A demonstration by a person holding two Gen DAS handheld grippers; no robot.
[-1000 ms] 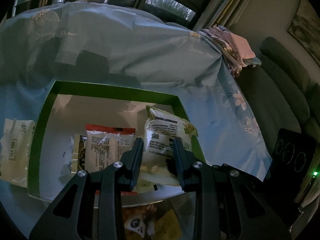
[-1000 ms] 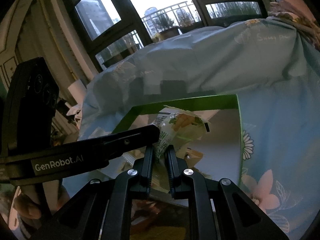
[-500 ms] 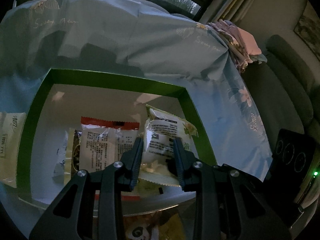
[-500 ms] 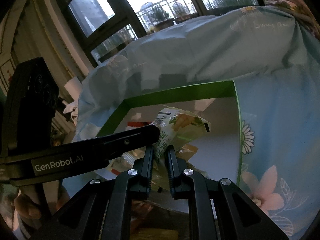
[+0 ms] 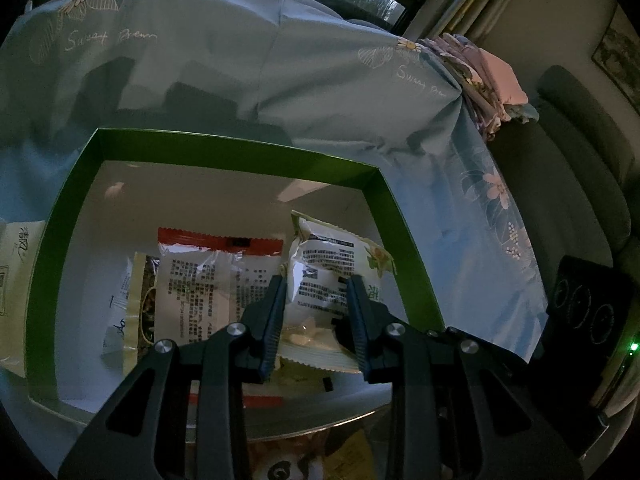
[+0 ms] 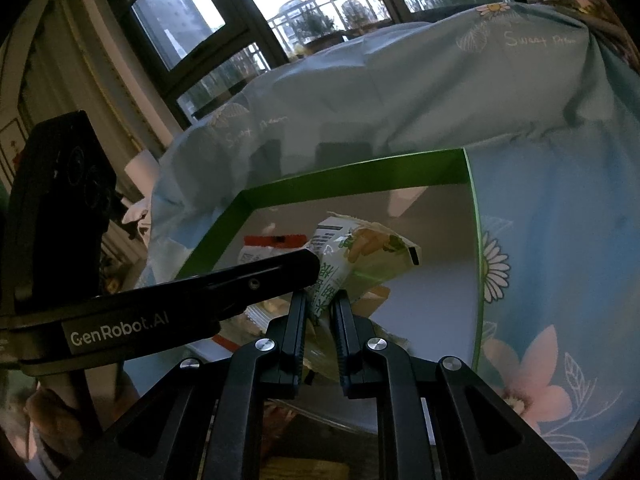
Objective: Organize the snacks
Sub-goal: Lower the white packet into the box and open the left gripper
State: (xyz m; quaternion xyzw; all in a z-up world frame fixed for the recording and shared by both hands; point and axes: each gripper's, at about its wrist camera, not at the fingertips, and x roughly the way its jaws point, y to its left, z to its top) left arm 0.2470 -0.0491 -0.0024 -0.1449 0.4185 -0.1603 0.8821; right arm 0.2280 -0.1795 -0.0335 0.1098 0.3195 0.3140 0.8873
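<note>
- Both the left gripper and the right gripper are clenched on the green-and-white snack packet.
- The packet is over the right side of the green-rimmed box, beside a red-edged packet.

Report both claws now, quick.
Left claw: shut on the green-and-white crinkly snack packet.
Right claw: shut on the same packet, over the green-rimmed box.

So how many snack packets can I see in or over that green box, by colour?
Green-and-white packet: 1
Red-trimmed packet: 1
Pale yellow packet: 1
White packet: 1
Total: 4
</note>
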